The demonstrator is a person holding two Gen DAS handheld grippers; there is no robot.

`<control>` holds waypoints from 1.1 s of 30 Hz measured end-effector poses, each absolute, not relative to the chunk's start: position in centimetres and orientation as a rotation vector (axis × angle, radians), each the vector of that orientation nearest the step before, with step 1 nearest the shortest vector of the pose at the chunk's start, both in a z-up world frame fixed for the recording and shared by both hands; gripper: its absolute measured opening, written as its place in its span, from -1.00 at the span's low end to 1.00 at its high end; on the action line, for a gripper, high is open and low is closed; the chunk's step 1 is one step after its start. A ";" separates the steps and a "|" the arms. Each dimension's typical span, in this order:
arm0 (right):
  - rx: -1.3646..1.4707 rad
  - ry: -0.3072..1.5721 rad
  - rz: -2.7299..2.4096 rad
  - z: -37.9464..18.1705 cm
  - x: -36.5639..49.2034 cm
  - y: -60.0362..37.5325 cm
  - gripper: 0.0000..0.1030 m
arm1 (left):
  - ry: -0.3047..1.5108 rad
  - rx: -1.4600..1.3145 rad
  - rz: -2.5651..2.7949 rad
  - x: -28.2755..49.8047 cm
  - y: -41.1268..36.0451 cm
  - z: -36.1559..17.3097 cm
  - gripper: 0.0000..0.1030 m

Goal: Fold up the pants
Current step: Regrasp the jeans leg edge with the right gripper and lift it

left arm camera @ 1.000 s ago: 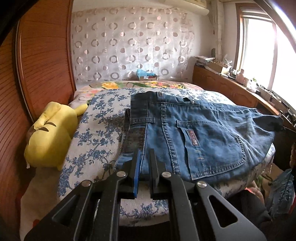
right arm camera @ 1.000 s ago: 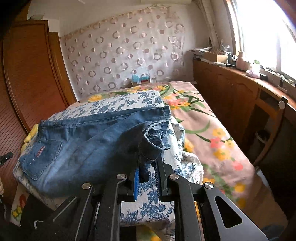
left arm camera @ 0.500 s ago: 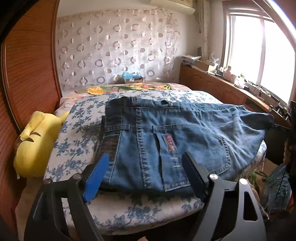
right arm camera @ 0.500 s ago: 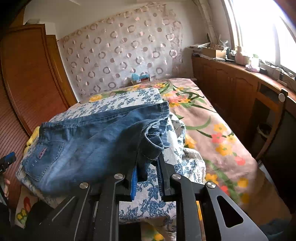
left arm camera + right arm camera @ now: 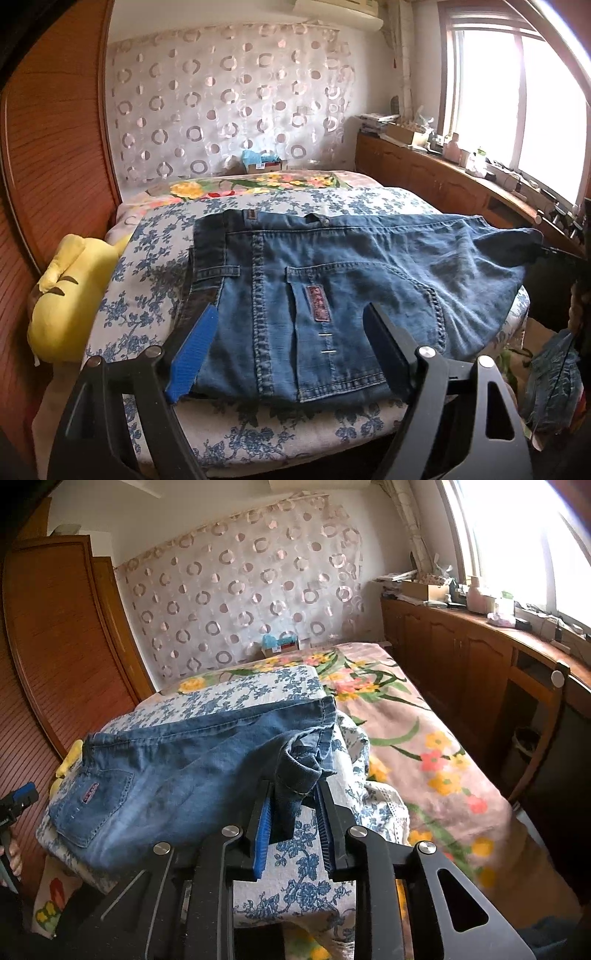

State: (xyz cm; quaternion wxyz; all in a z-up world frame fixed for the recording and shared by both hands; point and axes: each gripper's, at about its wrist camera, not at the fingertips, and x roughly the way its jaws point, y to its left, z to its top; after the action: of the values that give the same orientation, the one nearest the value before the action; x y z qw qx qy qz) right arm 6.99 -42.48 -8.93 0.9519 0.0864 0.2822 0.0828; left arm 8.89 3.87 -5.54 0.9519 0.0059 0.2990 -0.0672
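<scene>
With my left gripper (image 5: 291, 350) wide open over the waistband, my right gripper (image 5: 293, 819) has been loosening on the jeans (image 5: 192, 775) hem, one fold done

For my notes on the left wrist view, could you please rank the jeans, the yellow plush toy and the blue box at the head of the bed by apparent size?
1. Jeans, by far the largest.
2. Yellow plush toy.
3. Blue box, smallest, though it sits farthest from the camera, so its true size is unsure.

Both wrist views look closely, obliquely down, sharing the jeans (image 5: 332, 280) on the bed (image 5: 424, 738).
</scene>
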 end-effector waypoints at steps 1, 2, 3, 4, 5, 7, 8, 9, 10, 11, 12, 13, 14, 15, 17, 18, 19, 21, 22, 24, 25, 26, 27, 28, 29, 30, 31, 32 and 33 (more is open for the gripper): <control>0.173 0.575 0.164 -8.9 7.1 -42.4 -0.52 | 0.610 0.019 -0.136 8.9 3.6 -5.5 0.58; 0.173 0.576 0.160 -8.9 7.1 -42.4 -0.52 | 0.609 0.021 -0.139 8.8 3.4 -5.4 0.58; 0.175 0.578 0.161 -8.8 7.2 -42.5 -0.50 | 0.606 0.021 -0.142 8.8 3.1 -5.4 0.58; 0.175 0.580 0.162 -8.8 7.3 -42.4 -0.48 | 0.602 0.020 -0.147 8.7 2.9 -5.3 0.58; 0.172 0.581 0.157 -8.7 7.4 -42.4 -0.46 | 0.601 0.020 -0.148 8.7 2.8 -5.3 0.58; 0.170 0.579 0.150 -8.6 7.4 -42.5 -0.41 | 0.600 0.021 -0.156 8.6 2.5 -5.3 0.58; 0.174 0.579 0.150 -8.6 7.4 -42.5 -0.40 | 0.599 0.023 -0.160 8.6 2.3 -5.4 0.58; 0.176 0.576 0.152 -8.5 7.4 -42.4 -0.39 | 0.599 0.027 -0.163 8.5 2.2 -5.4 0.58; 0.173 0.573 0.152 -8.4 7.3 -42.3 -0.38 | 0.600 0.030 -0.166 8.5 2.1 -5.5 0.58; 0.169 0.569 0.150 -8.4 7.2 -42.2 -0.37 | 0.599 0.035 -0.169 8.4 2.0 -5.5 0.58; 0.165 0.565 0.151 -8.3 7.2 -42.1 -0.36 | 0.598 0.037 -0.169 8.4 1.9 -5.5 0.58; 0.164 0.563 0.153 -8.3 7.2 -42.0 -0.35 | 0.600 0.037 -0.166 8.3 1.9 -5.6 0.58; 0.164 0.564 0.156 -8.4 7.3 -41.9 -0.35 | 0.603 0.035 -0.165 8.4 1.9 -5.7 0.58; 0.162 0.566 0.158 -8.5 7.4 -41.8 -0.35 | 0.605 0.031 -0.166 8.4 1.9 -5.8 0.58; 0.152 0.559 0.161 -8.5 7.5 -41.5 -0.35 | 0.605 0.028 -0.164 8.3 1.9 -5.8 0.58; 0.144 0.557 0.162 -8.5 7.5 -41.5 -0.35 | 0.605 0.029 -0.165 8.4 1.9 -5.8 0.58; 0.141 0.552 0.163 -8.5 7.5 -41.5 -0.35 | 0.606 0.029 -0.166 8.4 1.9 -5.8 0.58; 0.134 0.544 0.172 -8.4 7.4 -41.5 -0.35 | 0.610 0.034 -0.166 8.4 1.8 -5.9 0.58; 0.127 0.540 0.175 -8.3 7.4 -41.5 -0.55 | 0.611 0.037 -0.166 8.3 1.8 -5.9 0.58; 0.098 0.538 0.174 -8.3 7.3 -41.2 -0.86 | 0.612 0.042 -0.167 8.3 1.7 -6.0 0.58; 0.094 0.529 0.167 -8.1 7.2 -41.1 -0.87 | 0.612 0.042 -0.168 8.3 1.7 -6.0 0.58; 0.095 0.524 0.174 -8.0 7.2 -41.0 -0.87 | 0.609 0.041 -0.166 8.3 1.6 -5.9 0.58; 0.098 0.513 0.182 -7.8 7.2 -40.8 -0.88 | 0.605 0.039 -0.161 8.2 1.6 -5.9 0.58; 0.096 0.503 0.184 -7.5 7.1 -40.7 -0.88 | 0.604 0.037 -0.159 8.2 1.6 -5.8 0.58; 0.092 0.495 0.191 -7.2 7.1 -40.4 -0.88 | 0.600 0.036 -0.159 8.1 1.6 -5.7 0.58; 0.090 0.488 0.200 -6.9 7.0 -40.2 -0.88 | 0.598 0.036 -0.157 8.0 1.7 -5.6 0.58; 0.088 0.480 0.209 -6.5 7.1 -39.9 -0.89 | 0.594 0.036 -0.156 7.9 1.7 -5.5 0.58; 0.088 0.473 0.223 -6.2 7.2 -39.6 -0.89 | 0.590 0.034 -0.154 7.8 1.8 -5.4 0.58; 0.084 0.463 0.241 -5.8 7.3 -39.1 -0.89 | 0.587 0.033 -0.152 7.7 1.9 -5.2 0.58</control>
State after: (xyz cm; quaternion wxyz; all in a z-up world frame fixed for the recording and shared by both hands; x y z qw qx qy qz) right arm 7.27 -39.11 -5.77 0.9652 0.0415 0.2291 0.1190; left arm 7.75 1.87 -5.22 0.9542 0.0162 0.2891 -0.0750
